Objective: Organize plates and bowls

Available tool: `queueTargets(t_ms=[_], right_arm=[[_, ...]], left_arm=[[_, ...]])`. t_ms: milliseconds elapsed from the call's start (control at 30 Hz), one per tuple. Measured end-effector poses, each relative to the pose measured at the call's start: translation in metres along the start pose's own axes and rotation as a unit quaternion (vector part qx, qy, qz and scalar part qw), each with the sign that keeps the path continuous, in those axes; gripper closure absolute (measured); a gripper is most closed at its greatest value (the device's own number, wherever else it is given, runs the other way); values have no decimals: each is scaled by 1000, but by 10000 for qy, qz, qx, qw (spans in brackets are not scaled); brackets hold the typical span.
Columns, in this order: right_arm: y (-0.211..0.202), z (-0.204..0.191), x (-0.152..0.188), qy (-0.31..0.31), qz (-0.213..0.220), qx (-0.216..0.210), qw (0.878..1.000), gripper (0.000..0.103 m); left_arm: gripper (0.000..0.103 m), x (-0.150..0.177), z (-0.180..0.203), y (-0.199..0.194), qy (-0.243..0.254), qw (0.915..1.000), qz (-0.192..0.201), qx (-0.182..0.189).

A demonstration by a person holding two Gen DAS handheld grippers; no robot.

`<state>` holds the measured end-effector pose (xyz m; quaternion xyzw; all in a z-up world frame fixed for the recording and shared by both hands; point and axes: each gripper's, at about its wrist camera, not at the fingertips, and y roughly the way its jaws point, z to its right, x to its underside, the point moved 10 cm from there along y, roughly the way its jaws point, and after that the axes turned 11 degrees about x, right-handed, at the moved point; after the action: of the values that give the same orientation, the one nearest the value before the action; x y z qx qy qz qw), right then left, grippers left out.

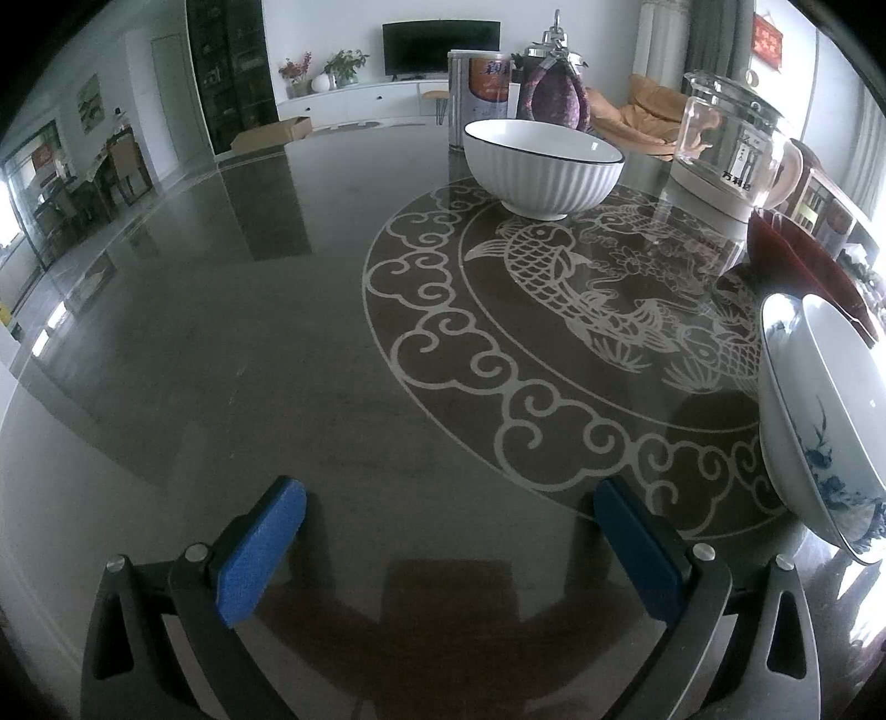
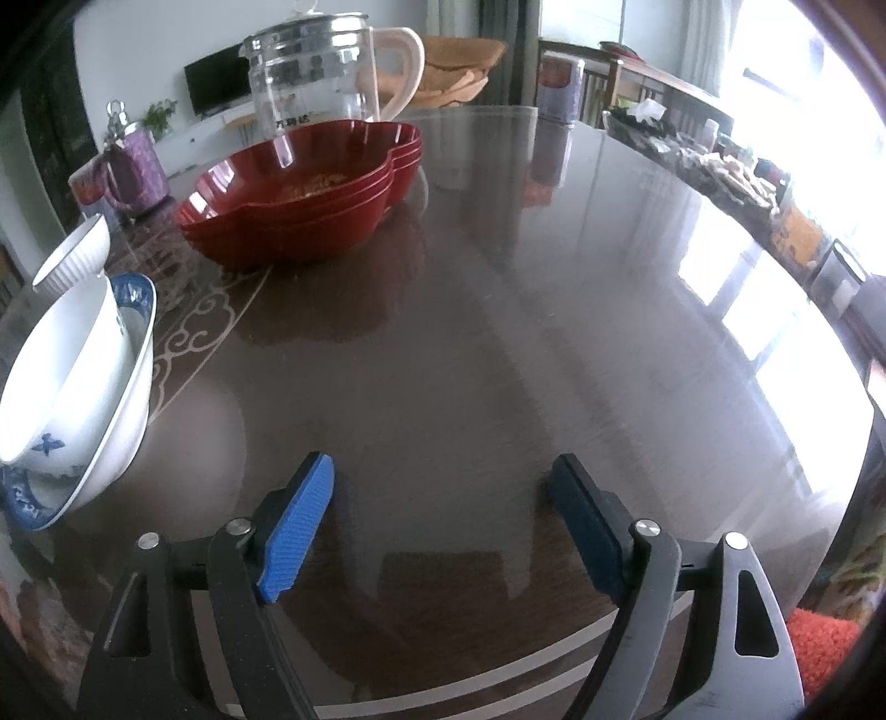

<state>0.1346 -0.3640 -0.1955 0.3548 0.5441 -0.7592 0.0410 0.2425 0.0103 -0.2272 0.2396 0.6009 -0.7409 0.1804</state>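
You find little that reads cleanly. In the left wrist view, upper centre, the tall tin [image 1: 480, 88] carries large pale Chinese characters on a red-brown label; they look like "颖", but the strokes blur. At upper right, the glass kettle [image 1: 731, 144] shows dark printed characters low on its wall, too smeared to spell out. The red wall hanging [image 1: 767, 40] bears gold marks you cannot read. In the right wrist view the kettle's print [image 2: 292, 122] appears mirrored through the glass.
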Motion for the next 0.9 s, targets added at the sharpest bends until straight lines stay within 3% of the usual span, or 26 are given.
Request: queueTargets(t_ms=[900], right_arm=[[2,-3,0,-66,-128,-60,9999,13]], left_arm=[[0,0,0,0,-2,10000,4,-1]])
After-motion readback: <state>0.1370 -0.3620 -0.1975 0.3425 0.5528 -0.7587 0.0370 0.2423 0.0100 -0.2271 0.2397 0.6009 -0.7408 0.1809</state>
